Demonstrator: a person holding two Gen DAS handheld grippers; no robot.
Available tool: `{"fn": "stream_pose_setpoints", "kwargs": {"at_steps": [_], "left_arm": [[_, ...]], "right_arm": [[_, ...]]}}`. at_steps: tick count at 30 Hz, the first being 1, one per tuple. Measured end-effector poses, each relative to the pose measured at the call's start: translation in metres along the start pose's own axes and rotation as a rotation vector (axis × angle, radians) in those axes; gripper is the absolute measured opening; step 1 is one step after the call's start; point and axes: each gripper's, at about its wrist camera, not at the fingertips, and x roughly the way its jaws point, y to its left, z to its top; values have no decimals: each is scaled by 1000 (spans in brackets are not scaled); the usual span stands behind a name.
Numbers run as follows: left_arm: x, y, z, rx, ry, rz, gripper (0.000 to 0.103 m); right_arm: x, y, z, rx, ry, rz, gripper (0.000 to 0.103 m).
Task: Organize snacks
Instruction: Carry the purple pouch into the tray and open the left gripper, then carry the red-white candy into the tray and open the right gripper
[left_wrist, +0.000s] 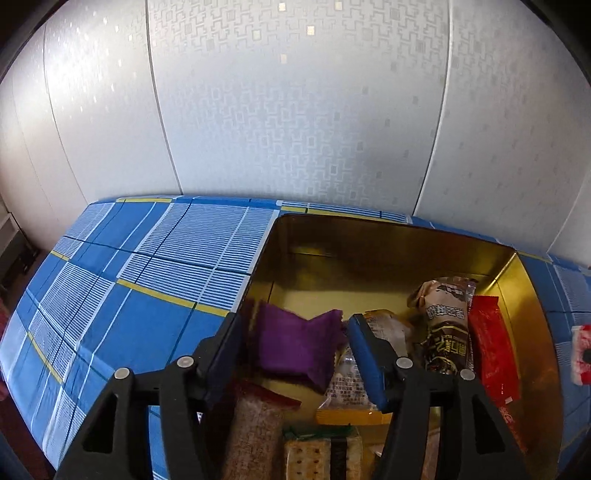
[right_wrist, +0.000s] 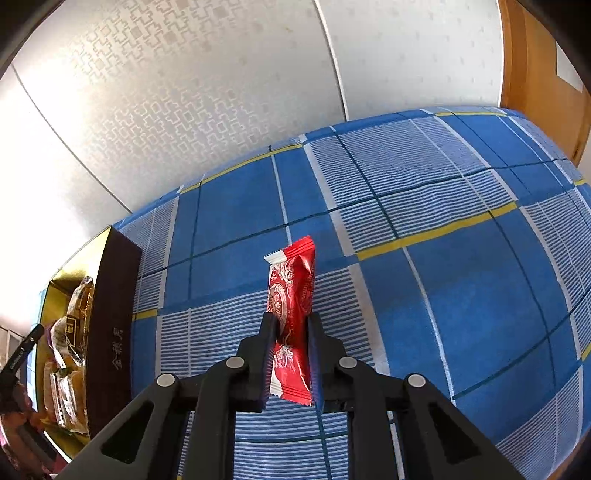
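Observation:
My left gripper (left_wrist: 295, 319) hangs open over the near left part of a gold-lined tin (left_wrist: 369, 236). A purple snack packet (left_wrist: 291, 347) lies between its fingers, and the pads do not press on it. Other snacks lie in the tin: a long brown packet (left_wrist: 443, 325), a red packet (left_wrist: 487, 339) and a pack of crackers (left_wrist: 317, 454). My right gripper (right_wrist: 291, 317) is shut on a red-and-white snack packet (right_wrist: 291, 280), which stands on edge over the blue checked cloth (right_wrist: 443, 295), to the right of the tin's dark outer wall (right_wrist: 110, 314).
The blue checked cloth (left_wrist: 129, 295) covers the table and runs back to a white patterned wall (left_wrist: 295, 110). A wooden door or cabinet (right_wrist: 535, 92) stands at the far right. Bare cloth lies to the left of the tin and to the right of the right gripper.

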Motion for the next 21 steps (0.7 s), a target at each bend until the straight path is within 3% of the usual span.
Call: {"fn": "stream_pose_setpoints", "kwargs": {"at_steps": [10,17,21], "left_arm": [[-32,-6,-13,1,-26,-71,73],[-50,-15,-31,49,-29,-94,75],[-55,-21,-45,61,-9,-122,77]], "right_arm": [[2,14,-1,-64,-1,-14,16],[-11,19,3,-22,-42,66,15],[-24,37,2,-24,-66,156,15]]}}
